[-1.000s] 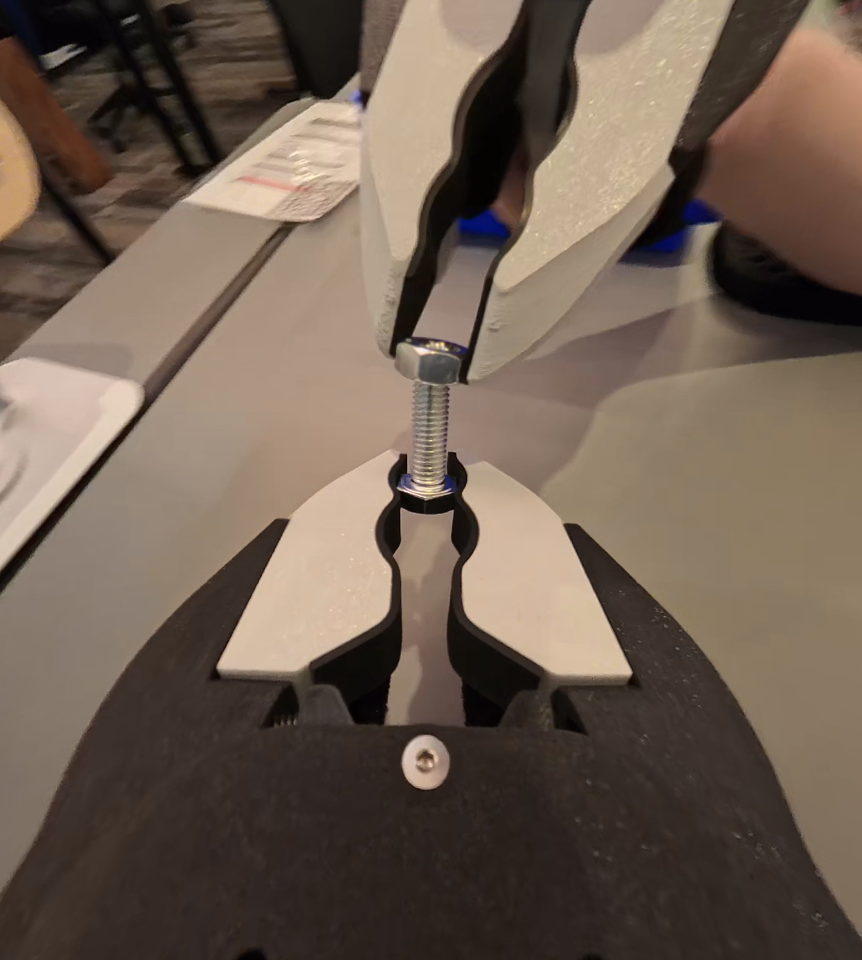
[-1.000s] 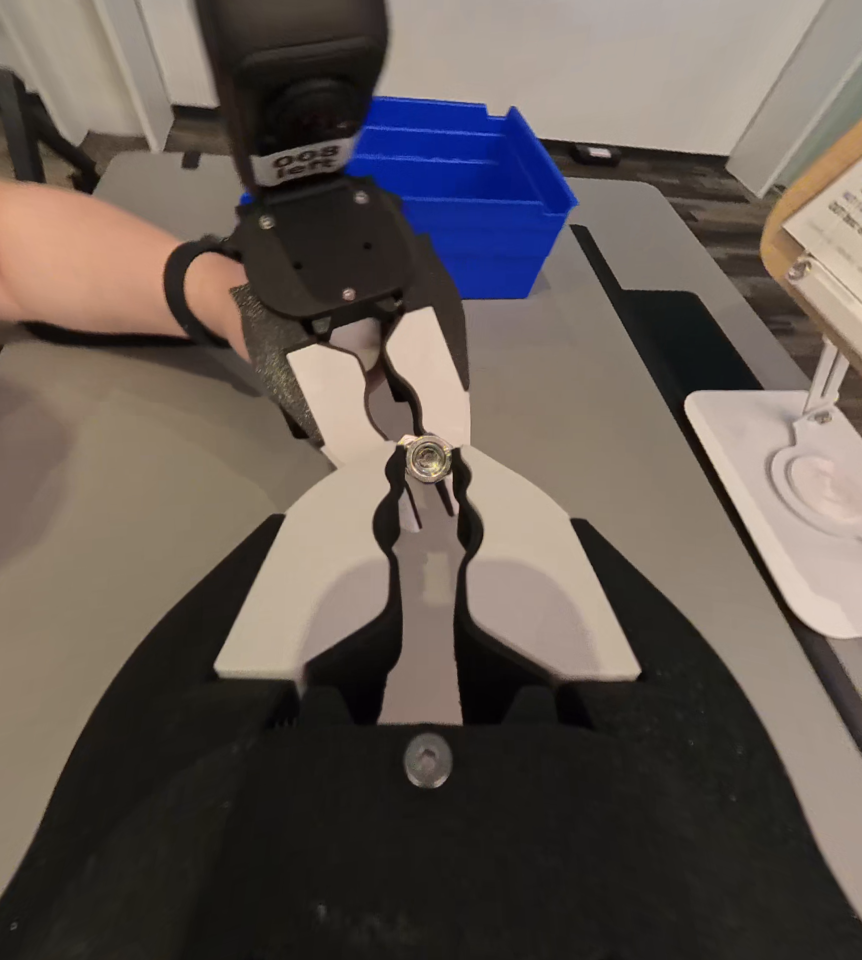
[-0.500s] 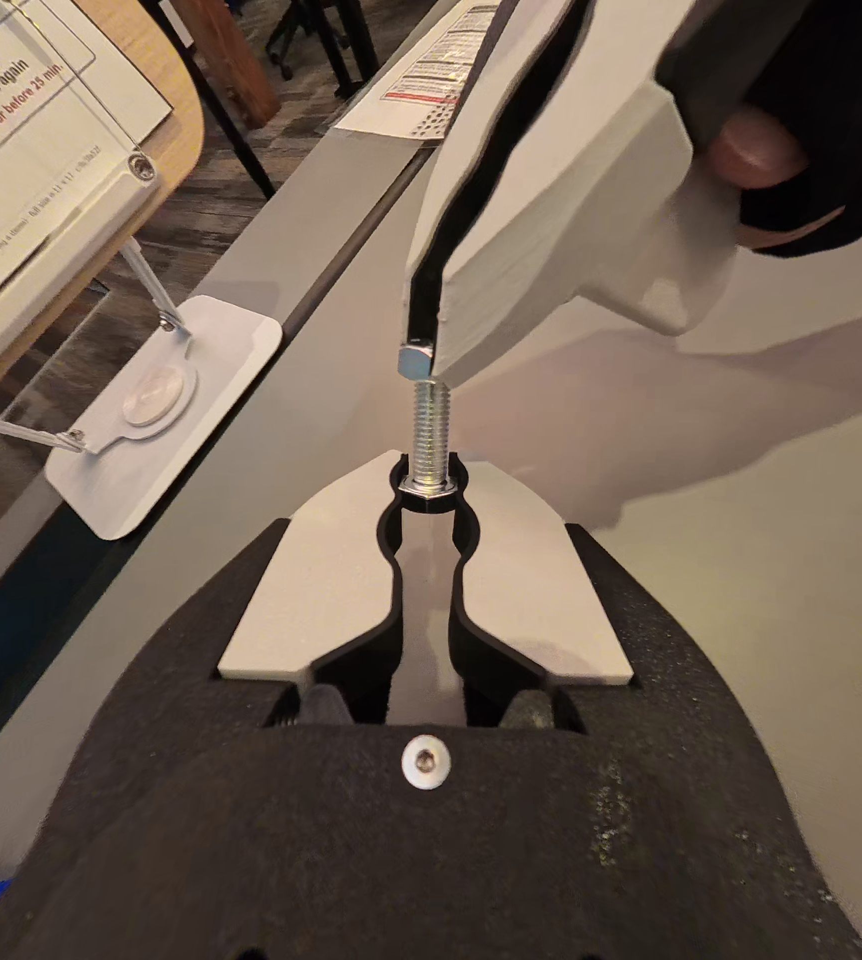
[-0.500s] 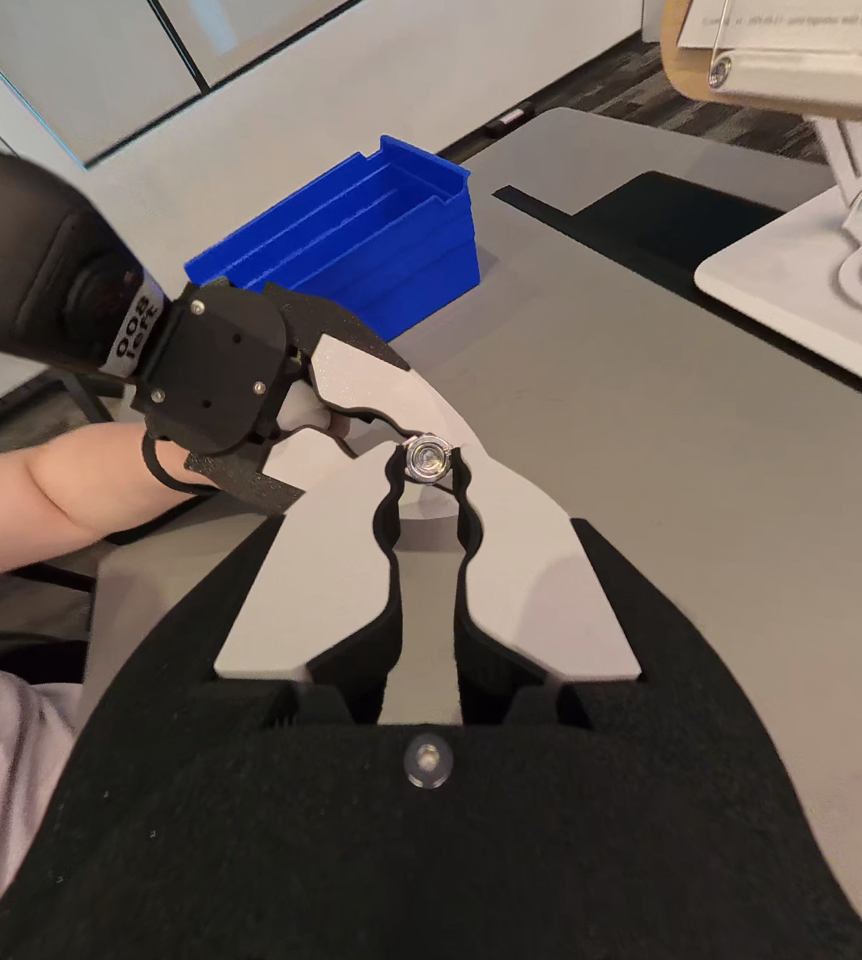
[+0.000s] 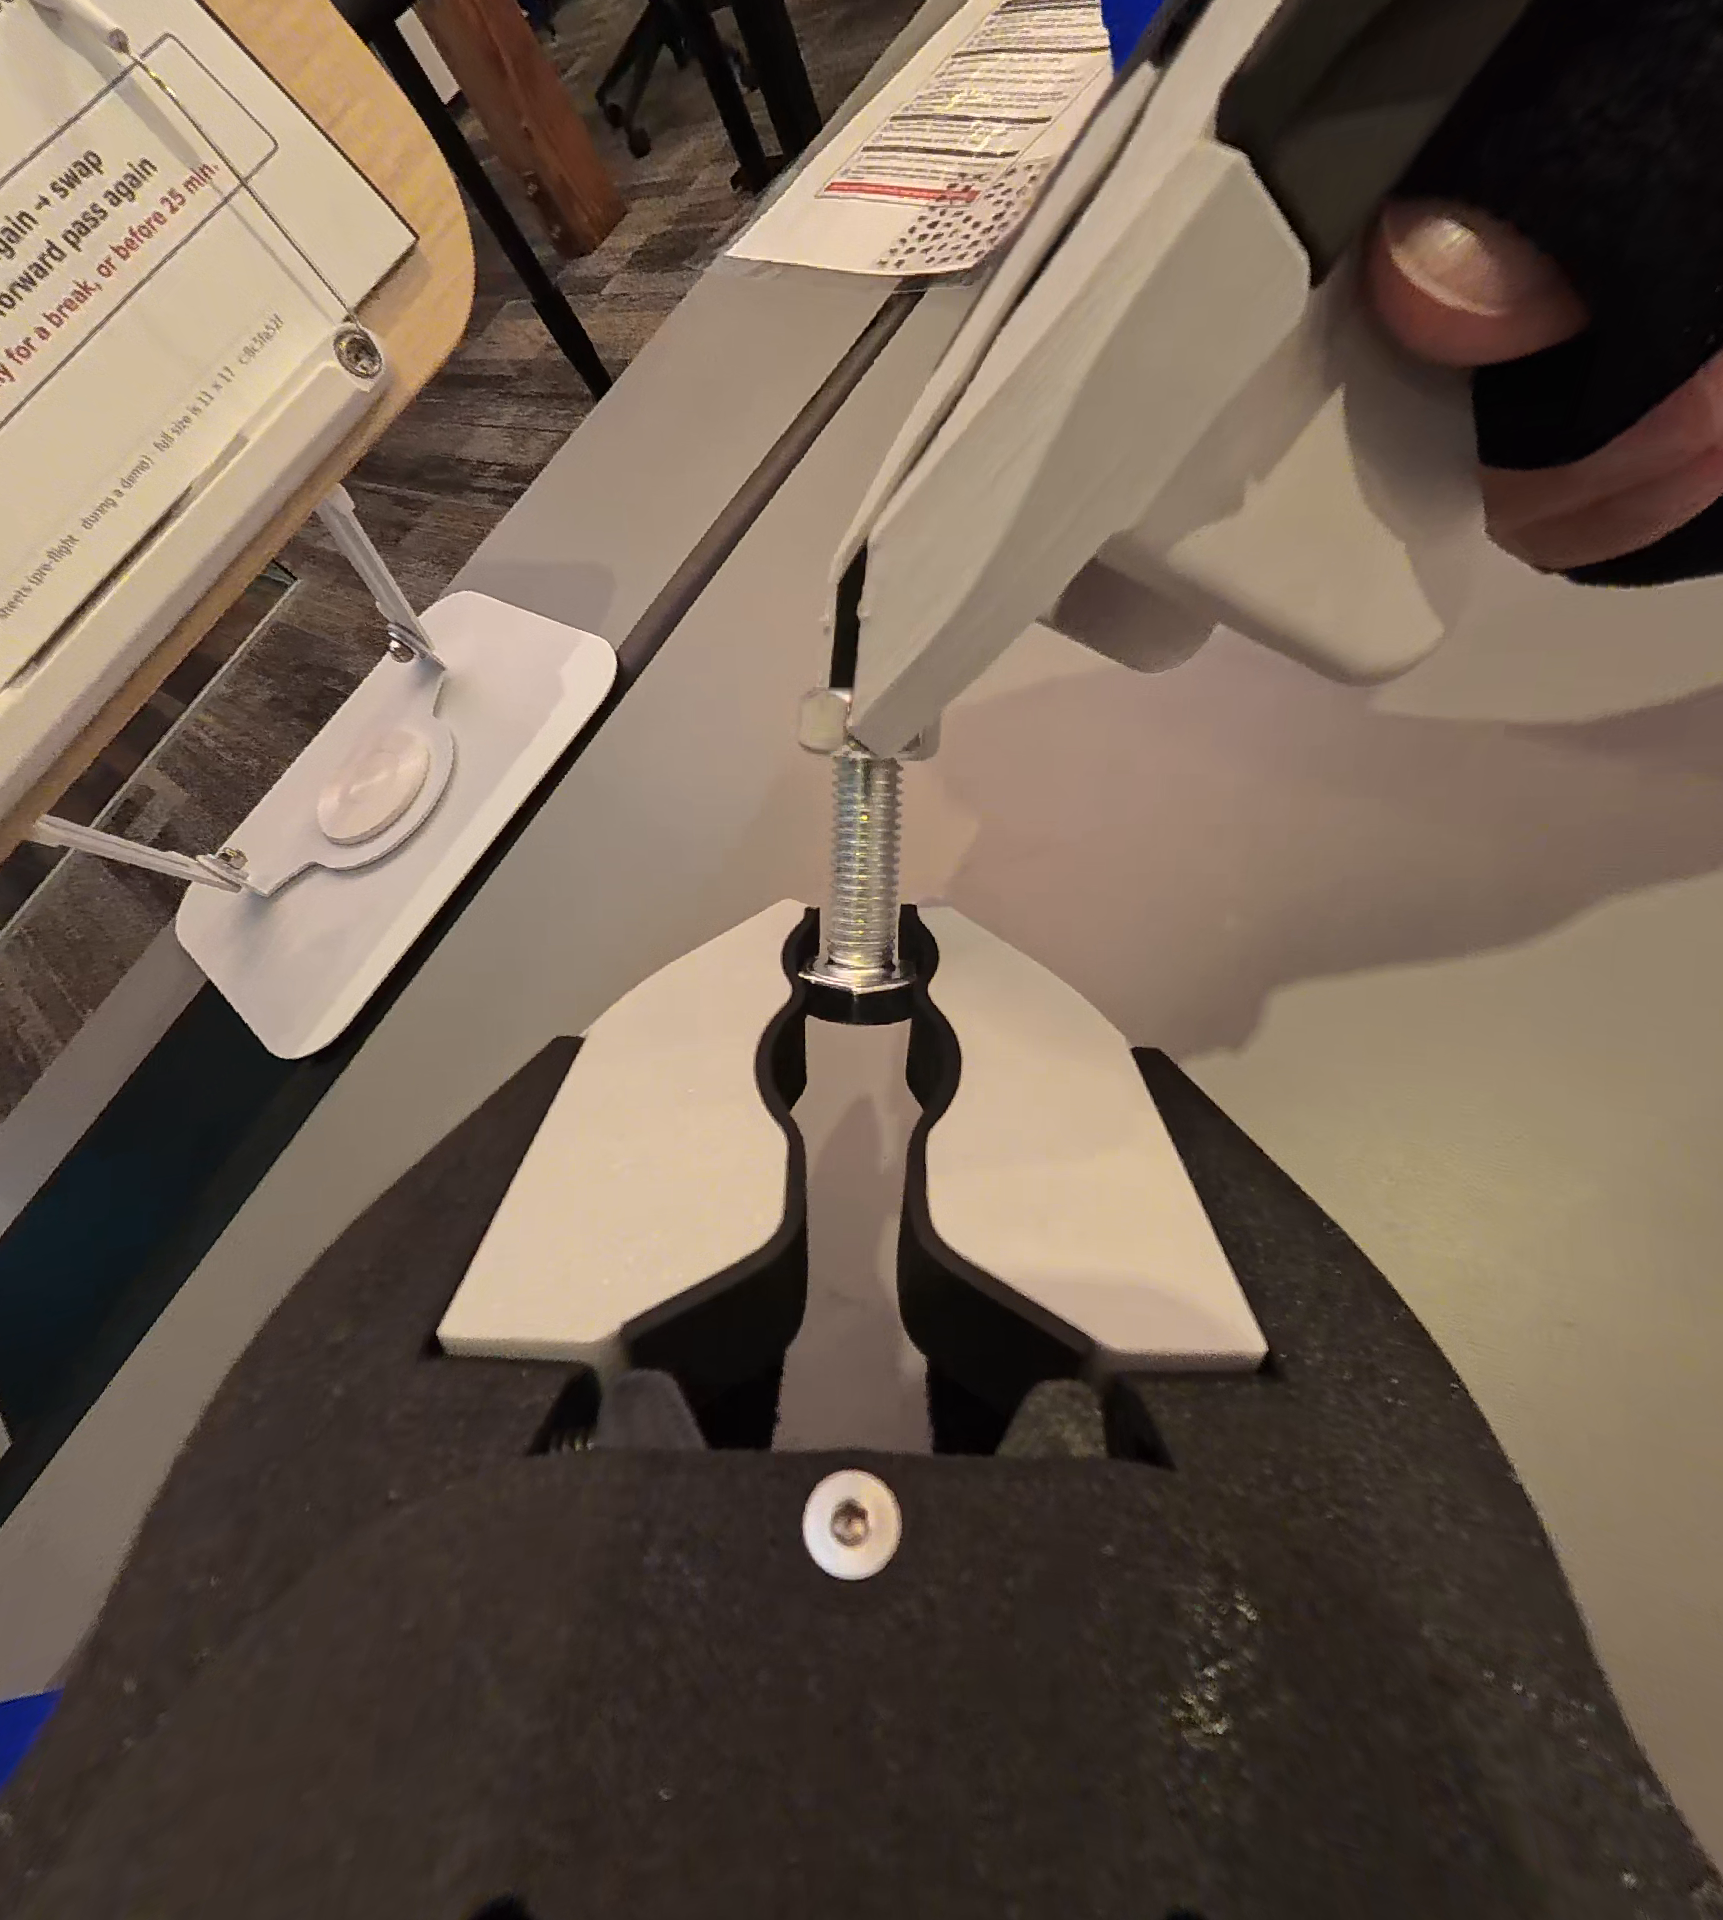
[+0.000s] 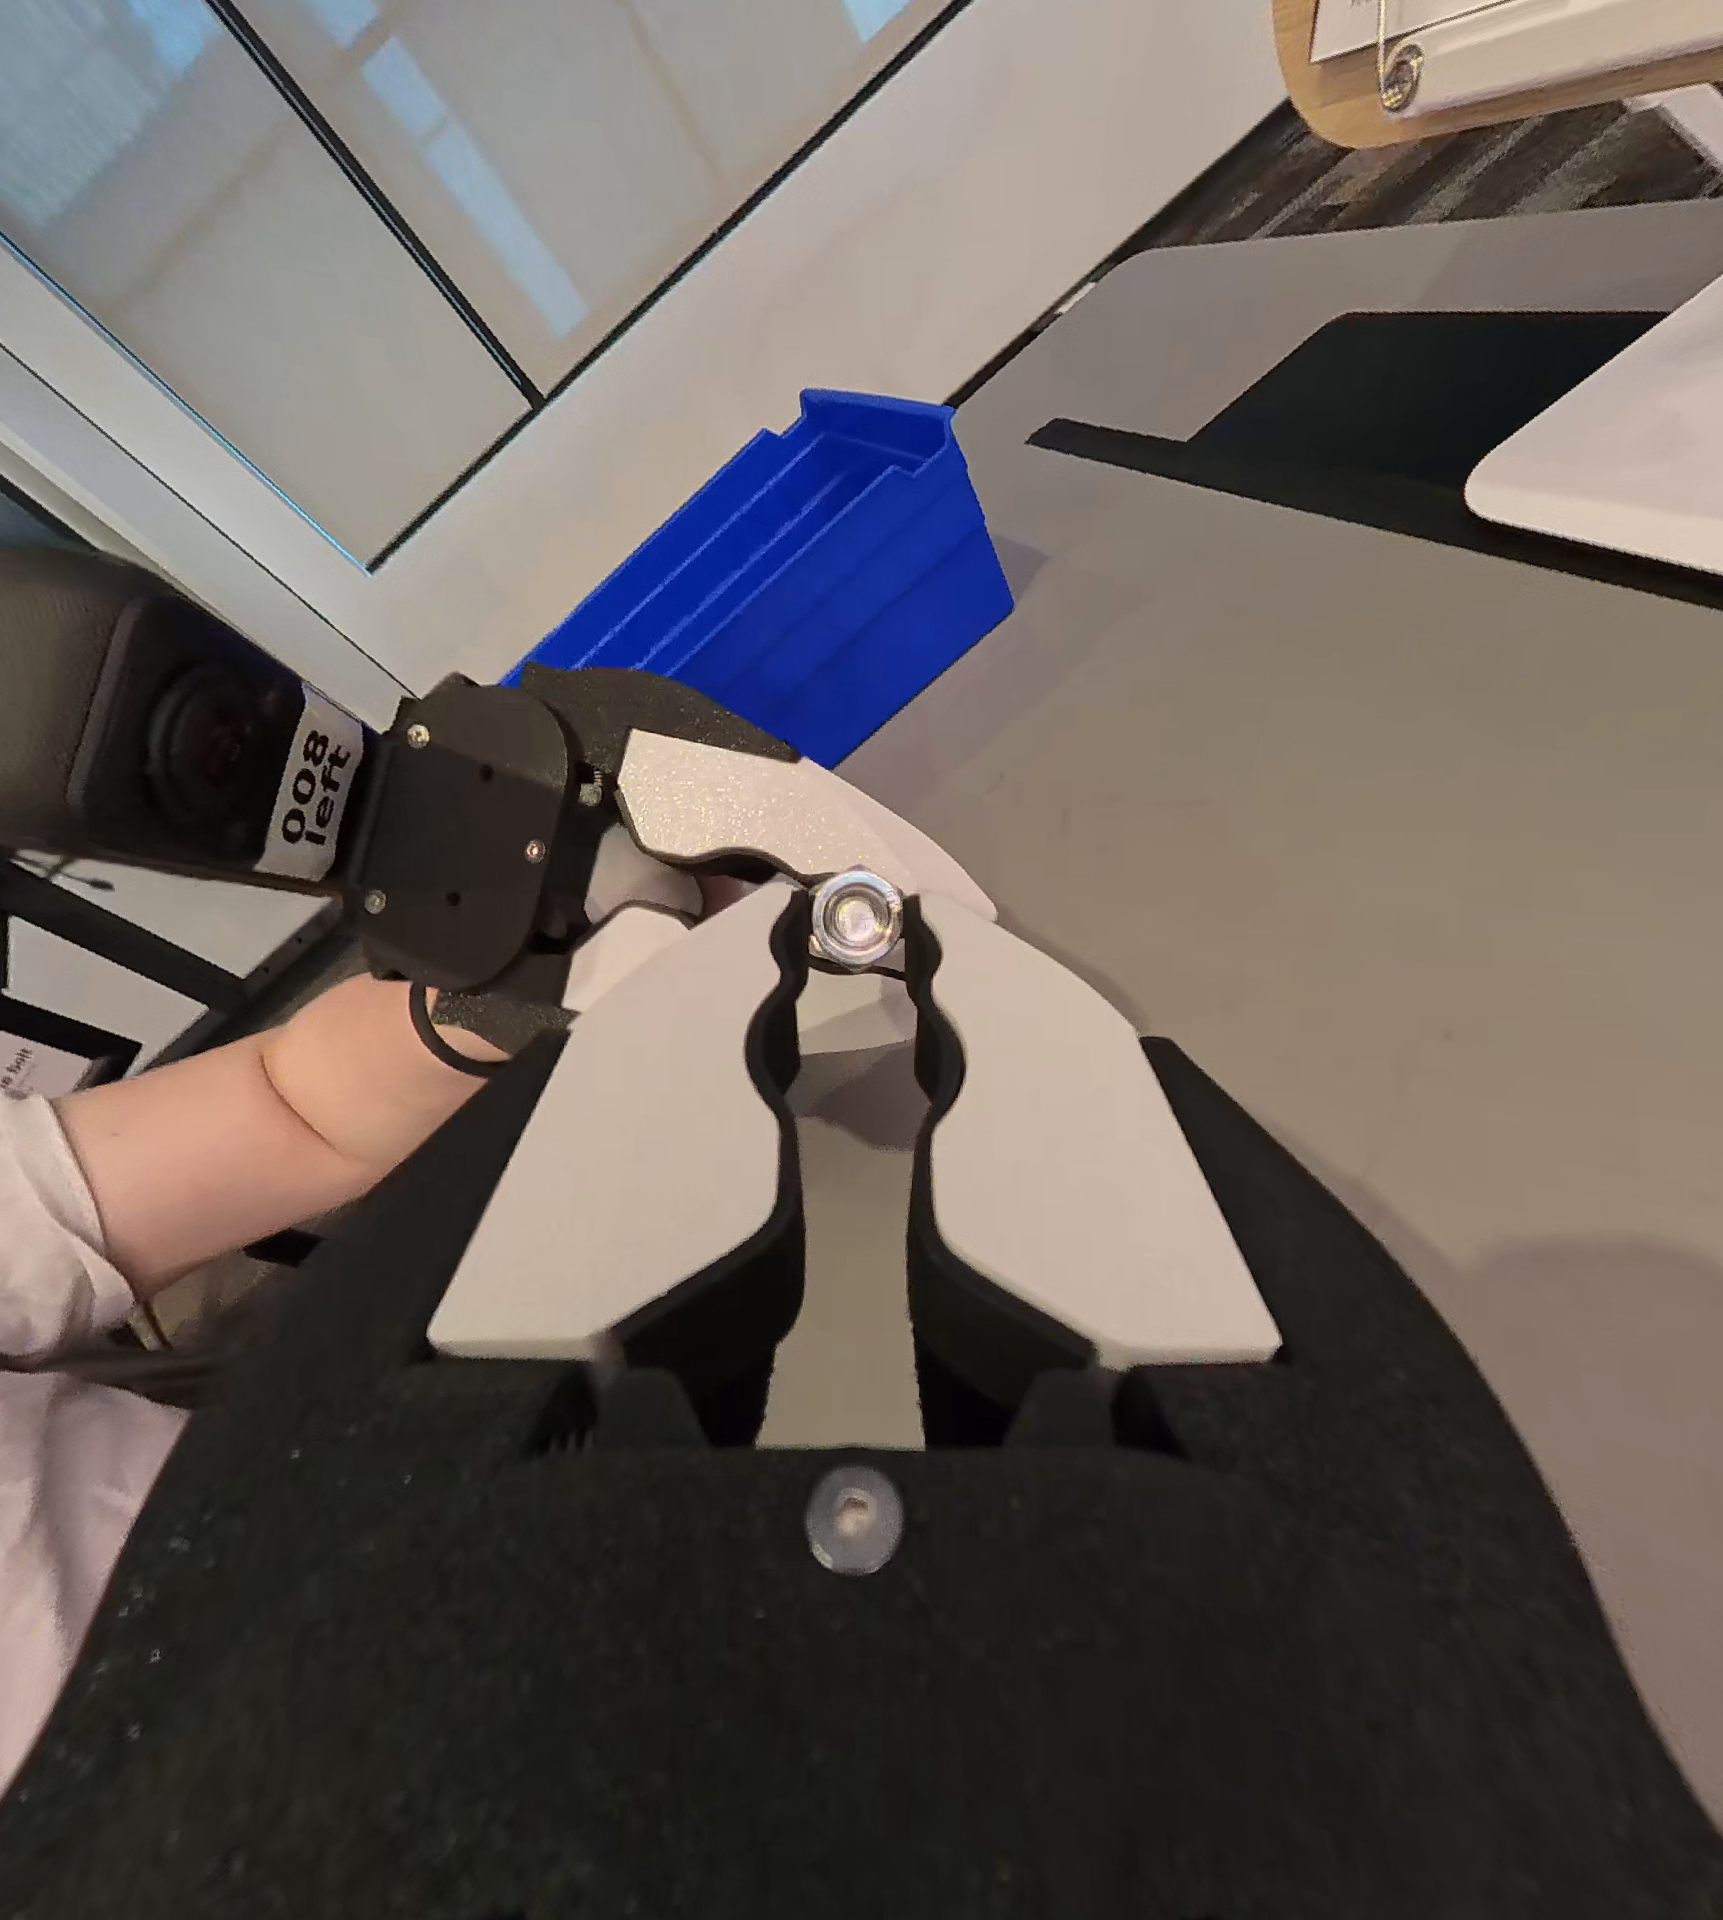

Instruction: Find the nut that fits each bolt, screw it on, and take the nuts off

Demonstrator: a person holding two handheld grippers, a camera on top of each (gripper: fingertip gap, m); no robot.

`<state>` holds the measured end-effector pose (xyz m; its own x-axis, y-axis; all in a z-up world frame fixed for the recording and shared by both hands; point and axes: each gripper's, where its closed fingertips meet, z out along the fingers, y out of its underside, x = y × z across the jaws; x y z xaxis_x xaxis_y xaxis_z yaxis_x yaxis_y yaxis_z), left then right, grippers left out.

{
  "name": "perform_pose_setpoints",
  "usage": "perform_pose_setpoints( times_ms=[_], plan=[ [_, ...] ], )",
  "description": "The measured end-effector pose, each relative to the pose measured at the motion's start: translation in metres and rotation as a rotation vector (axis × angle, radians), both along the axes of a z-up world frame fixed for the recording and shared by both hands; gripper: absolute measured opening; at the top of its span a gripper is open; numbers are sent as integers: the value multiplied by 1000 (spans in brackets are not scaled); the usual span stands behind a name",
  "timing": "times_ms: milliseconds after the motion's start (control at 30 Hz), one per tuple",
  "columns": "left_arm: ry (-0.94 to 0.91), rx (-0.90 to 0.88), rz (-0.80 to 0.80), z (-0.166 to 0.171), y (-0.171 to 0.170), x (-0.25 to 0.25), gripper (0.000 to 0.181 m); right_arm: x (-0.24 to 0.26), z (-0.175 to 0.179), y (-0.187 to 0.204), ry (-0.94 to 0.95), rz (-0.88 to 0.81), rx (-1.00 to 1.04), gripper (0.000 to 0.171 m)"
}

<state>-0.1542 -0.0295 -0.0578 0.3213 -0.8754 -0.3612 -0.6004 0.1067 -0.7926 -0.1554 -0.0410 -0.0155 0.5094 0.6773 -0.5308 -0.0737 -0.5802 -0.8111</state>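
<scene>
A silver bolt (image 5: 862, 842) is held in the air between my two grippers, over the grey table (image 5: 1459, 1195). My left gripper (image 5: 855, 982) is shut on a hex nut (image 5: 852, 979) that sits on the lower end of the threaded shaft. My right gripper (image 5: 862, 727) comes down from the upper right and is shut on the bolt head (image 5: 824, 720). In the right wrist view, my right gripper (image 6: 855, 928) grips the bolt head (image 6: 855, 920), seen end-on. The left gripper's fingers (image 6: 732, 821) reach in from the left behind it.
A blue bin (image 6: 815, 582) stands on the table beyond the grippers. A white stand base (image 5: 400, 821) with a tilted sign board (image 5: 109, 312) sits to the left. A printed sheet (image 5: 961, 156) lies at the far edge. A person's forearm (image 6: 317, 1091) is at left. My hands' fingertips stand some 5 cm from each other.
The two grippers have turned against each other about the bolt's axis. The right gripper now shows edge-on in the left wrist view. Both keep their hold.
</scene>
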Motion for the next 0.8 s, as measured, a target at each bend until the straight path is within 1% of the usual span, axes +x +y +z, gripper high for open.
perform_pose_setpoints(
  times_ms=[100,267,467,700,800],
  plan=[
    [4,20,25,2,2,-1,14,-1,1,1,35,-25,-11,17],
    [57,106,71,3,7,-5,14,-1,1,3,80,-61,-35,17],
    [63,107,71,2,8,-5,14,-1,-1,3,154,-45,-101,17],
    [9,18,47,0,5,-2,14,0,0,3,91,-49,-61,17],
    [12,23,50,0,6,-2,14,0,0,3,55,-50,-42,17]
  ],
)
